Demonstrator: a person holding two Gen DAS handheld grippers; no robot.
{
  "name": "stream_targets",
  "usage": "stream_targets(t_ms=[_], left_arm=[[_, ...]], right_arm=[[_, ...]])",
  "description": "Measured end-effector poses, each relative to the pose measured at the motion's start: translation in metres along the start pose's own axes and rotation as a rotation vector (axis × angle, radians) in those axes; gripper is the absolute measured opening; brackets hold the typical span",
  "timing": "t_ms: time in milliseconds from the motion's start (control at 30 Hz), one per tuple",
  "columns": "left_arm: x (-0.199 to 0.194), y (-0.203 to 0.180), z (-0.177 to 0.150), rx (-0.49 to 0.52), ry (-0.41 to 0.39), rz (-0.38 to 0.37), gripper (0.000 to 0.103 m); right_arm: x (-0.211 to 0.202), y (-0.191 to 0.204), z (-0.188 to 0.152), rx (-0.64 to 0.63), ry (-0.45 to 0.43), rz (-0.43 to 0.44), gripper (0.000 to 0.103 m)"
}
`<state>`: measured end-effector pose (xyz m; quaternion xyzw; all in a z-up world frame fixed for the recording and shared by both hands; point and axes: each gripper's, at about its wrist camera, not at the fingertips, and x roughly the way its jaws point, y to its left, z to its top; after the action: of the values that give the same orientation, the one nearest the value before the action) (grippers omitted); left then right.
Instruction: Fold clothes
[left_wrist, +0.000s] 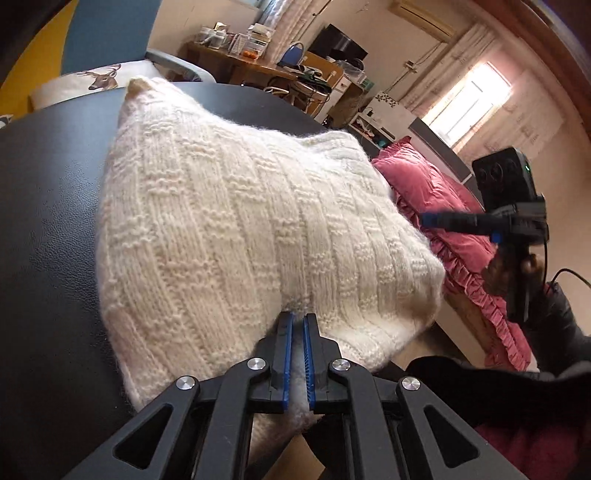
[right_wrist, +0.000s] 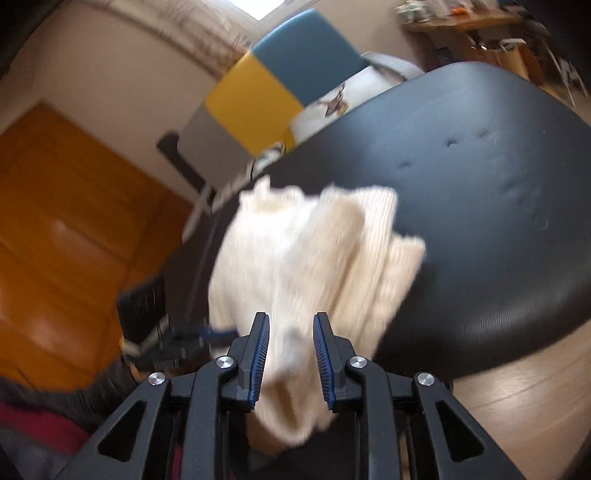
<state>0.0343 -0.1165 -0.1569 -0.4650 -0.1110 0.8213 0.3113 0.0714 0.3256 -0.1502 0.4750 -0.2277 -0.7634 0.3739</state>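
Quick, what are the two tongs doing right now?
Left tongs: shut on the near edge of the cream knitted sweater.
Right tongs: partly open, the sweater's fabric lies between them; whether they grip it cannot be told.
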Motion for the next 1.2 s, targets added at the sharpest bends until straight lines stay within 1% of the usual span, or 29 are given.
stream_targets(t_ms=[67, 133, 167, 233, 267, 300, 333, 367, 400, 433, 467, 500, 533, 600, 633, 667, 733, 767, 833, 867, 967, 1000, 1033, 1100, 1167, 1200], left_arm=[[-0.007, -0.004, 0.006, 0.006, -0.013, -0.002, 0.007], [-0.014, -0.007, 0.012, 0.003, -0.033, -0.012, 0.007], [-0.018, -0.008, 0.015, -0.003, -0.048, -0.021, 0.007], [-0.024, -0.009, 0.022, -0.011, -0.076, -0.037, 0.007], [-0.024, -0.009, 0.025, -0.005, -0.08, -0.038, 0.007], [-0.022, -0.01, 0.026, 0.0, -0.079, -0.04, 0.007], [-0.02, -0.011, 0.026, 0.006, -0.078, -0.042, 0.007], [-0.017, -0.013, 0.027, 0.011, -0.077, -0.045, 0.007], [-0.013, -0.015, 0.028, 0.021, -0.07, -0.048, 0.007], [-0.008, -0.018, 0.027, 0.041, -0.055, -0.055, 0.007], [-0.004, -0.022, 0.025, 0.069, -0.038, -0.068, 0.007], [0.002, -0.027, 0.022, 0.097, -0.012, -0.074, 0.007], [0.011, -0.029, 0.017, 0.114, 0.02, -0.068, 0.007], [0.028, -0.035, 0.008, 0.15, 0.084, -0.057, 0.007], [0.033, -0.035, 0.004, 0.155, 0.102, -0.057, 0.007], [0.032, -0.033, 0.003, 0.138, 0.094, -0.067, 0.007], [0.03, -0.028, 0.0, 0.1, 0.08, -0.09, 0.007], [0.029, -0.026, 0.001, 0.082, 0.075, -0.102, 0.007], [0.028, -0.027, 0.0, 0.084, 0.073, -0.113, 0.007], [0.029, -0.028, 0.0, 0.088, 0.083, -0.123, 0.007], [0.032, -0.036, 0.0, 0.102, 0.118, -0.151, 0.008], [0.03, -0.04, 0.001, 0.11, 0.124, -0.156, 0.008], [0.028, -0.043, 0.003, 0.115, 0.121, -0.162, 0.009], [0.019, -0.044, 0.011, 0.111, 0.079, -0.177, 0.011], [0.011, -0.045, 0.018, 0.108, 0.038, -0.192, 0.015], [0.01, -0.043, 0.02, 0.102, 0.028, -0.189, 0.018]], right_arm=[[0.018, -0.006, 0.001, 0.06, -0.009, 0.003, 0.026], [0.04, -0.006, 0.04, 0.112, -0.018, 0.043, 0.029], [0.048, -0.011, 0.051, 0.139, -0.013, 0.065, 0.03], [0.063, -0.021, 0.056, 0.182, -0.018, 0.123, 0.031], [0.07, -0.023, 0.058, 0.202, -0.03, 0.156, 0.031], [0.072, -0.02, 0.062, 0.223, -0.031, 0.169, 0.031], [0.072, -0.019, 0.068, 0.238, -0.026, 0.156, 0.031], [0.074, -0.017, 0.07, 0.229, -0.016, 0.118, 0.031], [0.083, -0.01, 0.078, 0.193, 0.011, 0.06, 0.031], [0.09, -0.001, 0.081, 0.125, 0.054, -0.019, 0.029], [0.094, 0.009, 0.081, 0.059, 0.074, -0.086, 0.025], [0.097, 0.019, 0.081, -0.001, 0.082, -0.146, 0.019], [0.093, 0.028, 0.082, -0.035, 0.076, -0.176, 0.013], [0.07, 0.049, 0.081, -0.089, 0.021, -0.179, 0.011], [0.058, 0.059, 0.077, -0.107, -0.009, -0.171, 0.011], [0.045, 0.068, 0.072, -0.121, -0.038, -0.16, 0.011], [0.04, 0.072, 0.058, -0.136, -0.046, -0.209, 0.01], [0.045, 0.065, 0.05, -0.118, -0.026, -0.247, 0.01], [0.066, 0.037, 0.038, -0.047, 0.012, -0.314, 0.01], [0.074, 0.025, 0.035, -0.01, 0.003, -0.308, 0.01], [0.072, 0.017, 0.039, 0.062, -0.09, -0.244, 0.01], [0.07, 0.022, 0.041, 0.042, -0.11, -0.246, 0.011], [0.068, 0.031, 0.044, 0.003, -0.124, -0.258, 0.011], [0.065, 0.044, 0.05, -0.063, -0.124, -0.309, 0.011], [0.067, 0.043, 0.053, -0.08, -0.115, -0.337, 0.012], [0.074, 0.035, 0.053, -0.066, -0.098, -0.353, 0.013]])
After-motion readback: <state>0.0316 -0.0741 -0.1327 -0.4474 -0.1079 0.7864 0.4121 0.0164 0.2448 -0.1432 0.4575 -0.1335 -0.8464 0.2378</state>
